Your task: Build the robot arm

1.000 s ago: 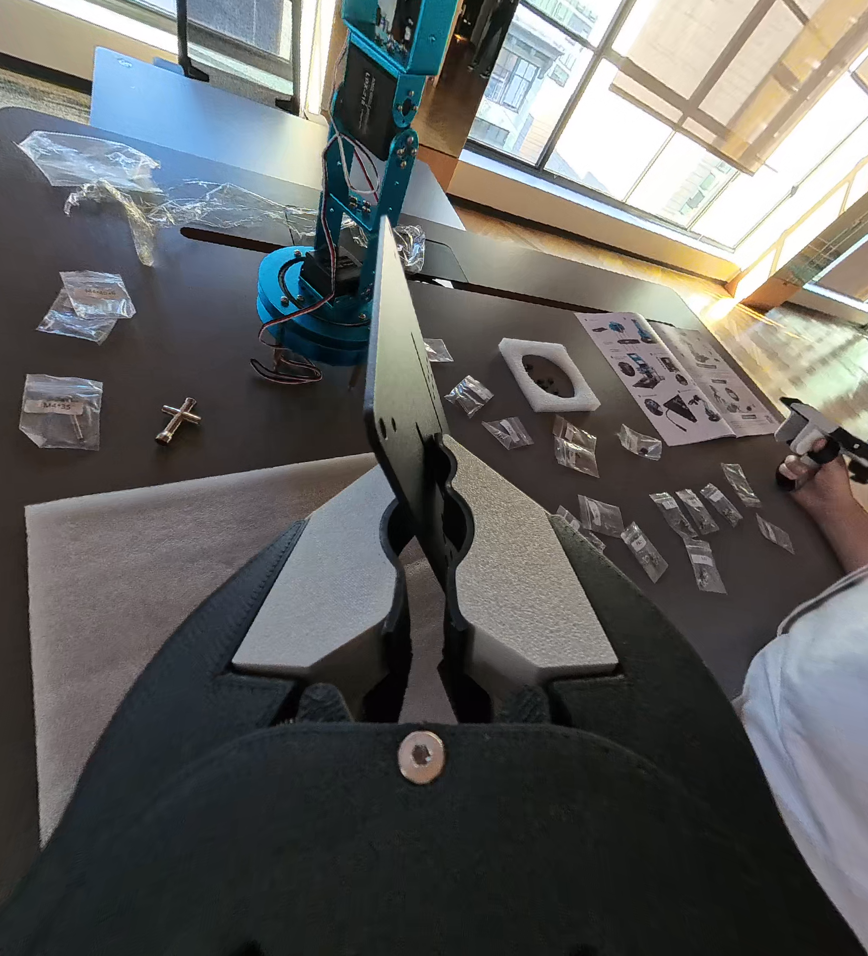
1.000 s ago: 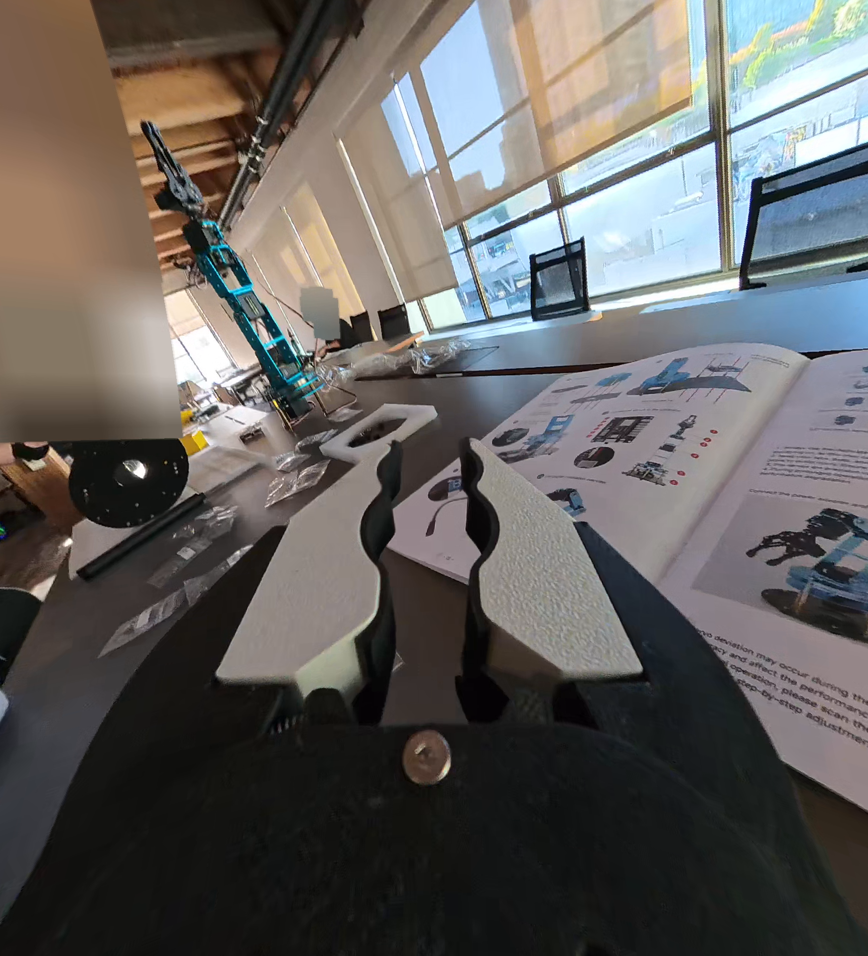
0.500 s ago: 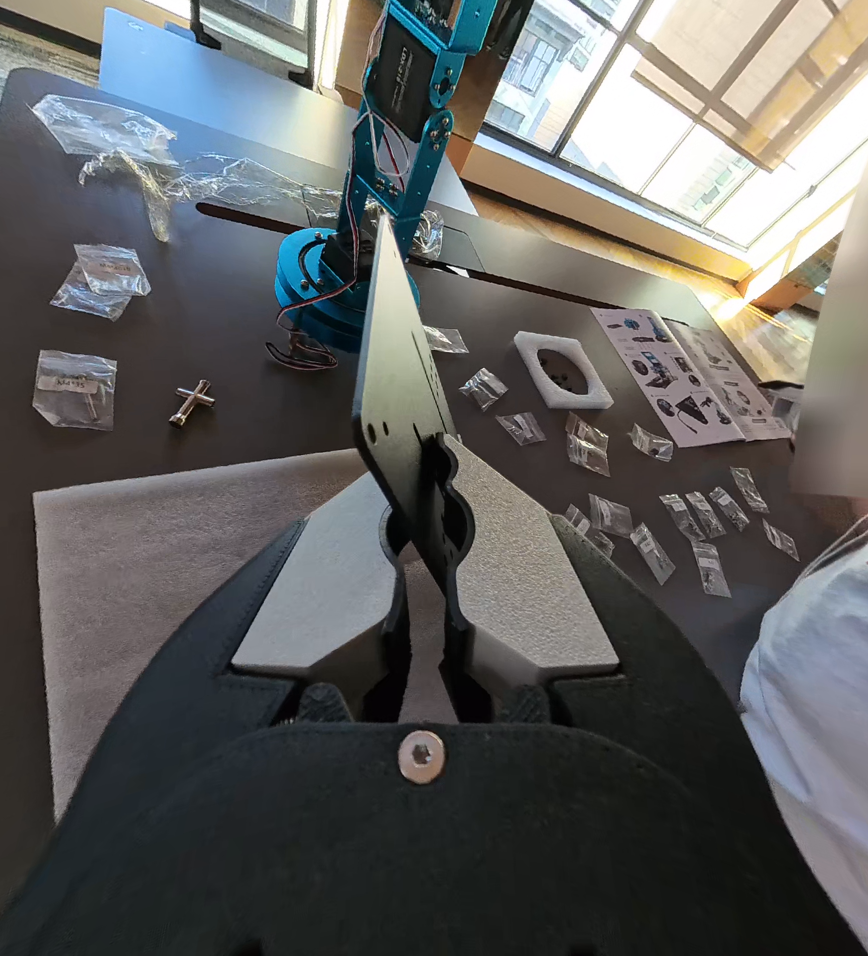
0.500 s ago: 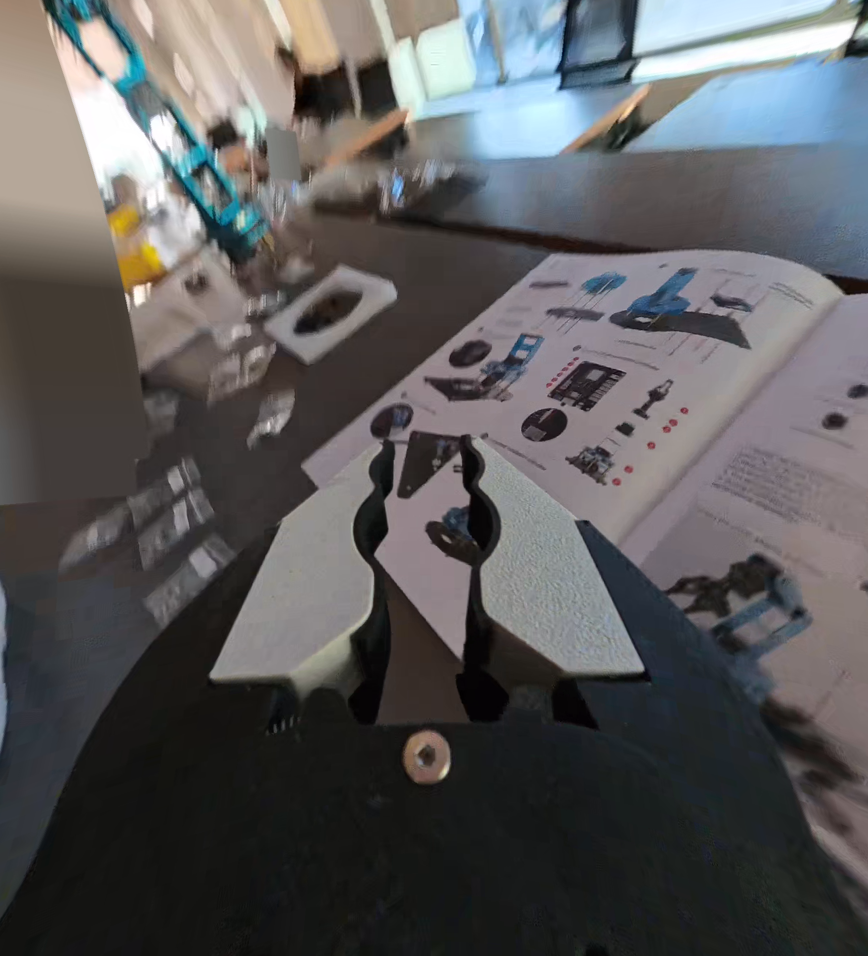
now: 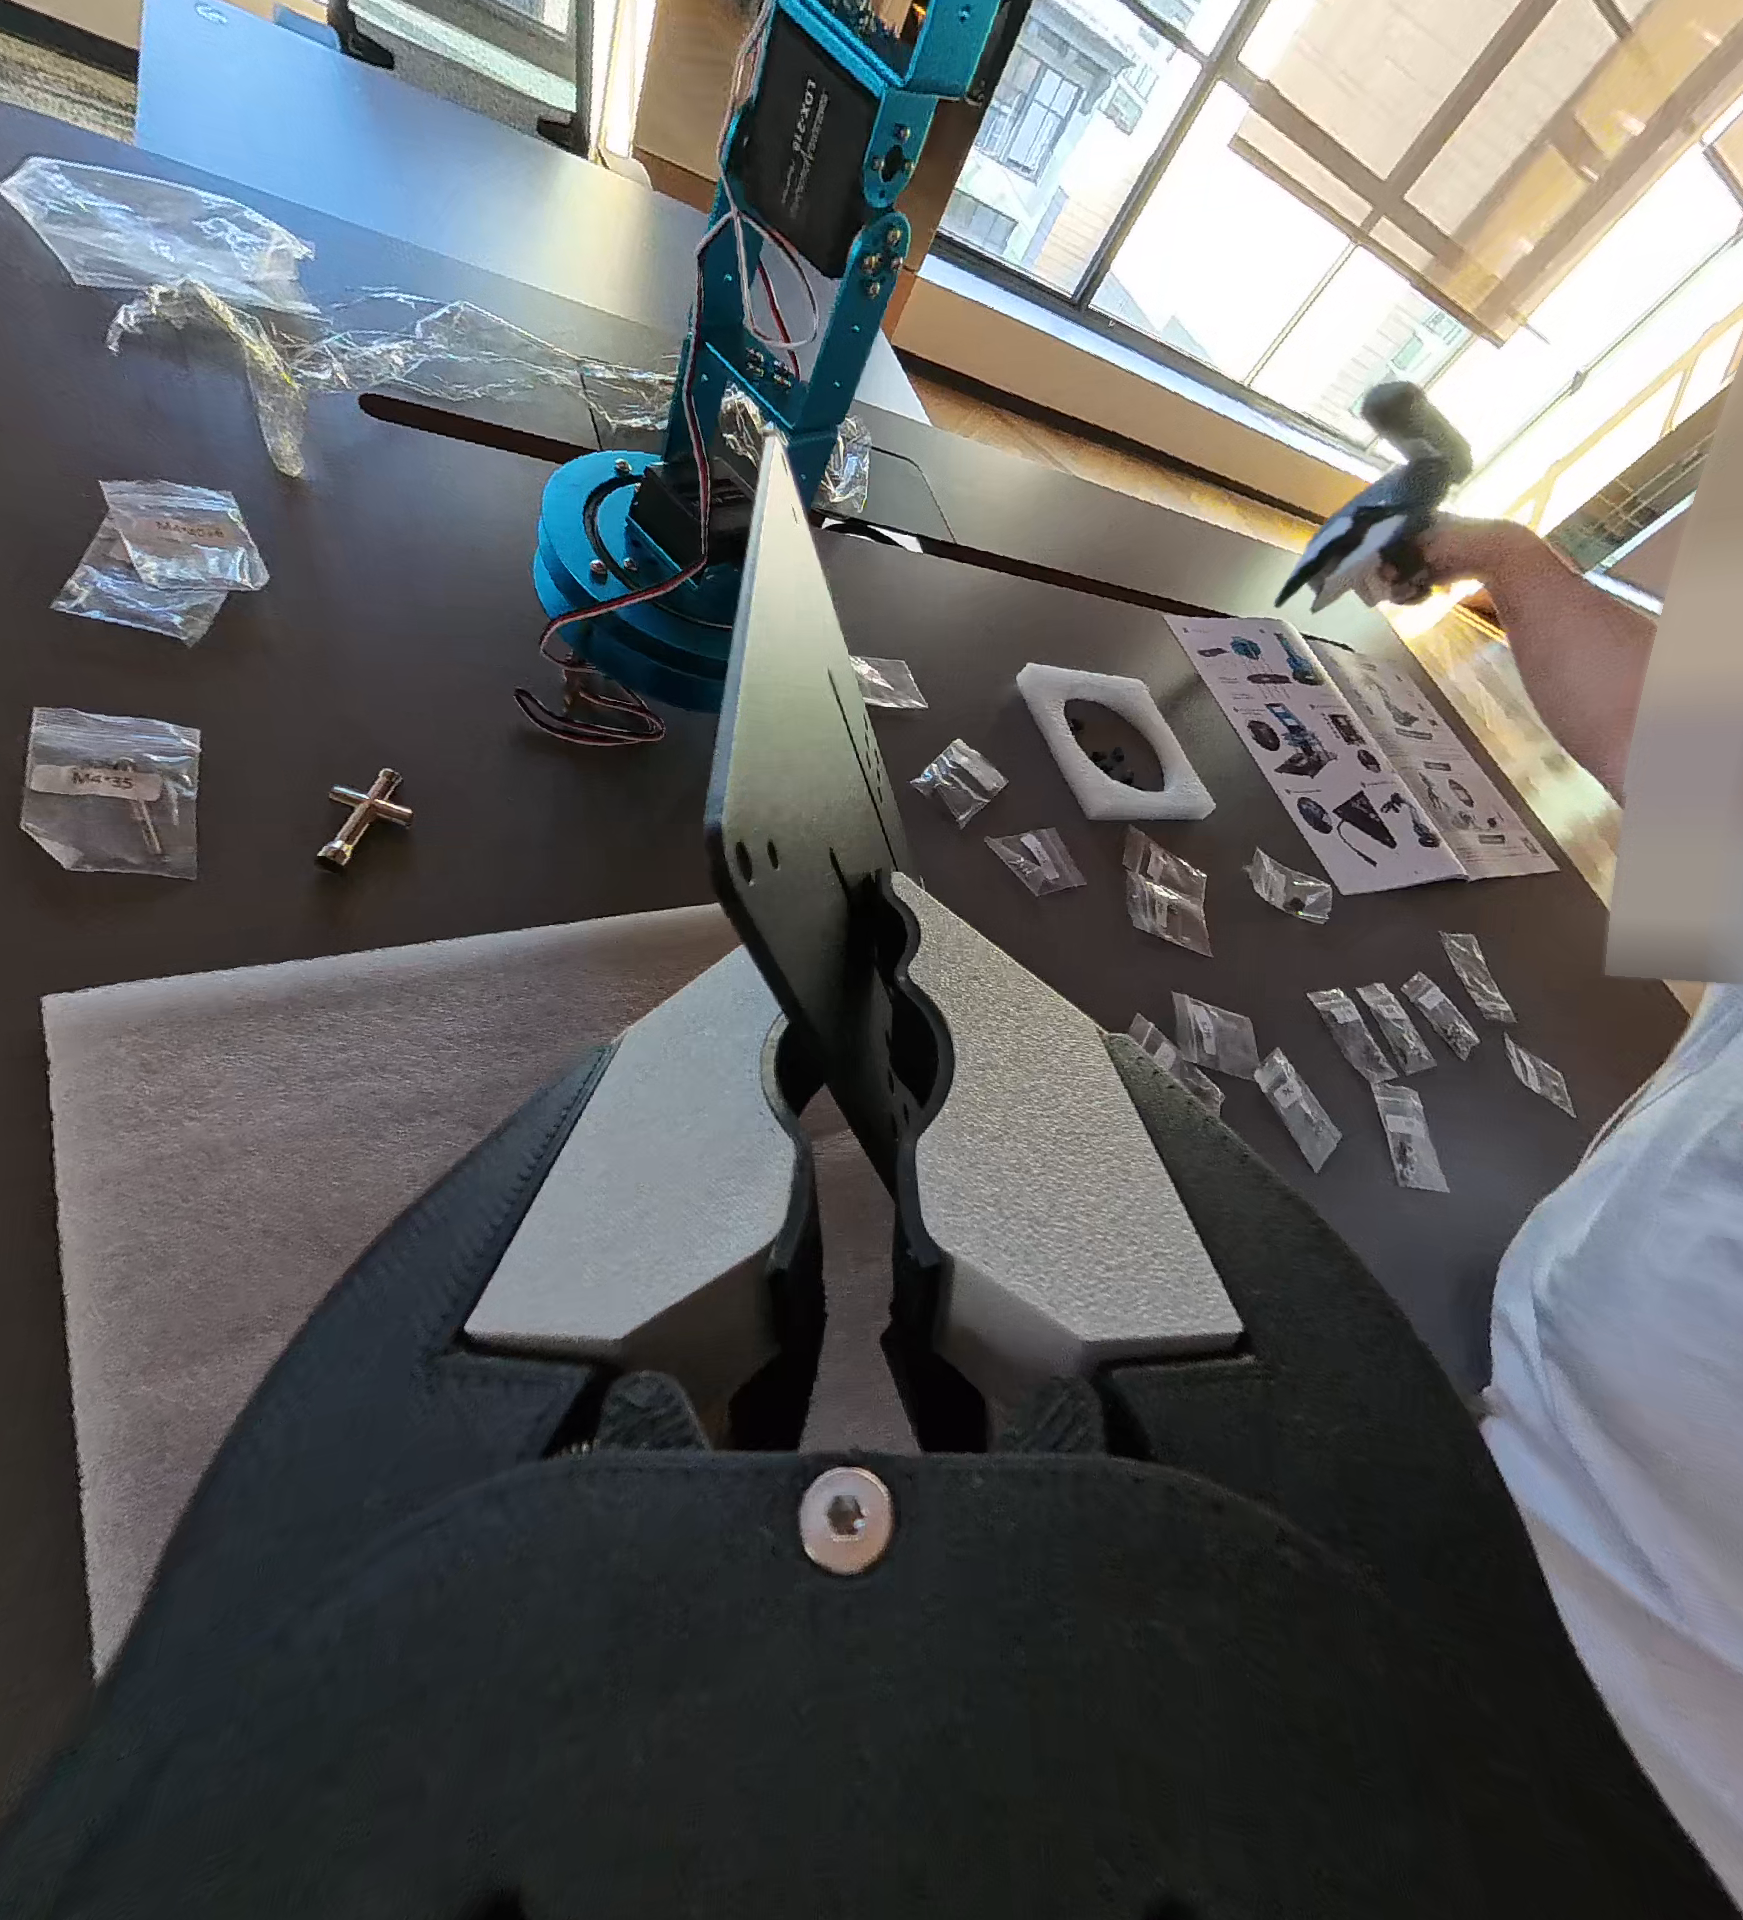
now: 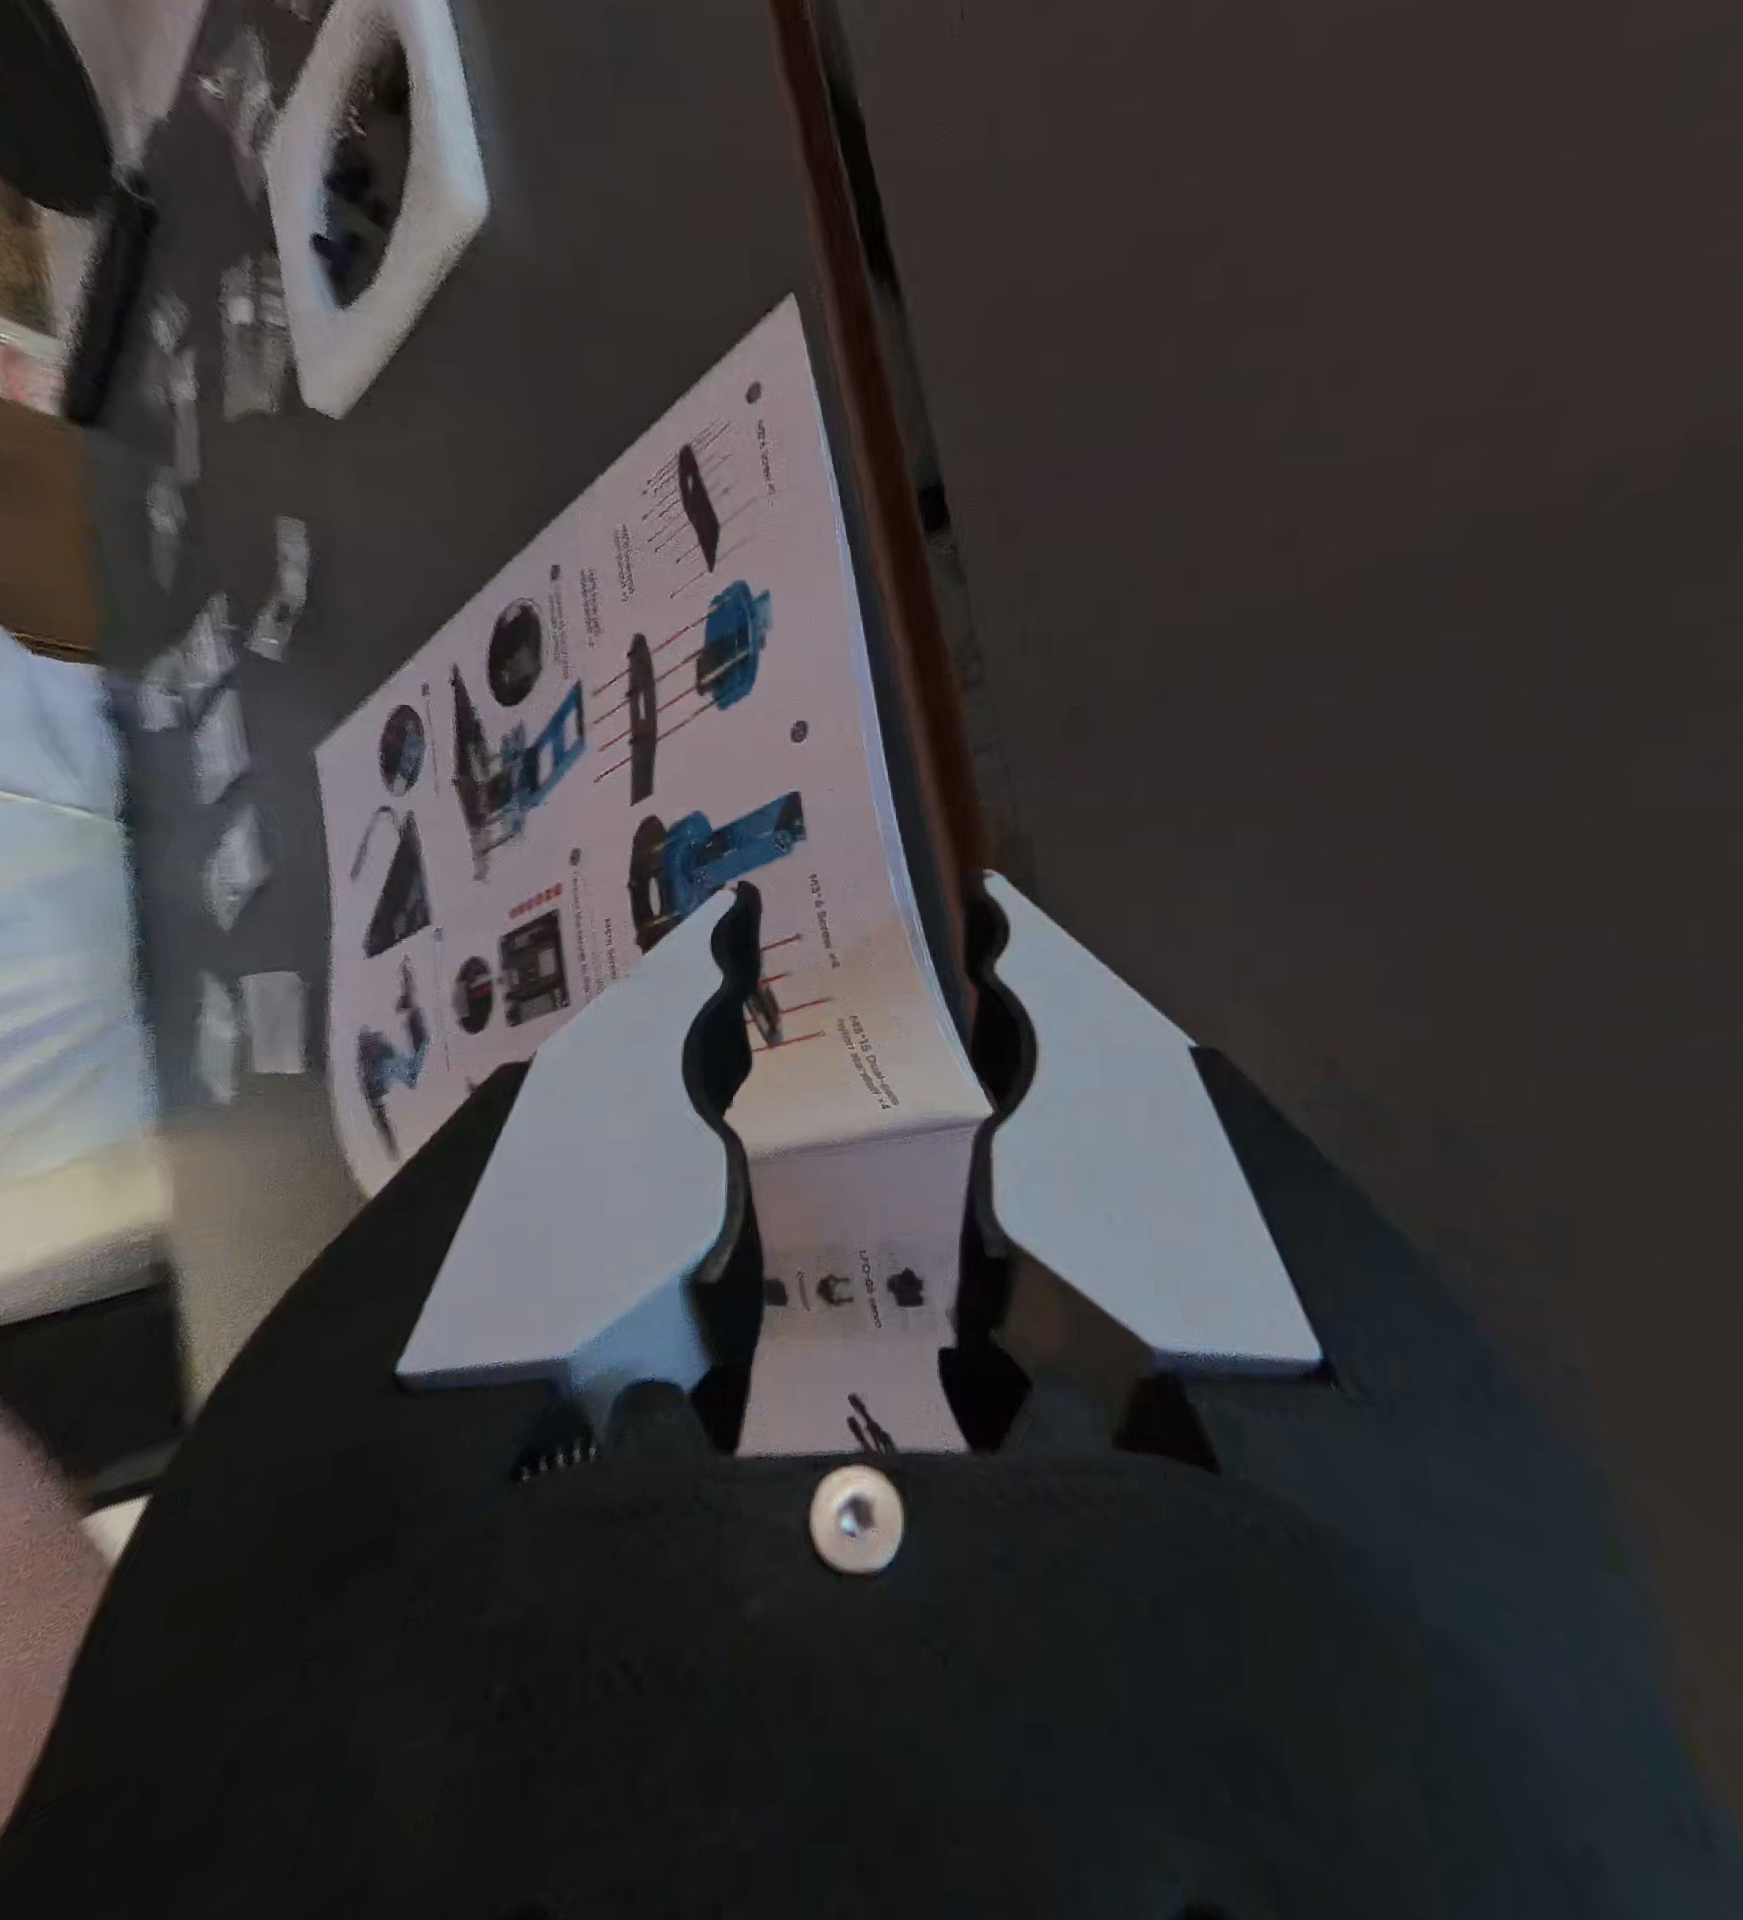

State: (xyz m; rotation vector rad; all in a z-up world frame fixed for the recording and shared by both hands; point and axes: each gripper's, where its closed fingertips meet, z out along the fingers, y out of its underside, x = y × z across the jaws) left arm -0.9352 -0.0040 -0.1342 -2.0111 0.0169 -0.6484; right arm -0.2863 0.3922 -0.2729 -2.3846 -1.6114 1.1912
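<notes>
left gripper (image 5: 851, 997) jaws clamp black plate (image 5: 794, 727) edge-on above the surface; right gripper (image 6: 851, 997) jaws open around booklet (image 6: 586, 727) pages.

daylight floods through the windows (image 5: 1366, 208) at the far right of the left wrist view, blown out to white glare, with a warm glow at the far right corner of the dark table (image 5: 379, 644). that view is sharp, bowed at its edges. the right wrist view is dimmer and motion-blurred along its left side.
</notes>
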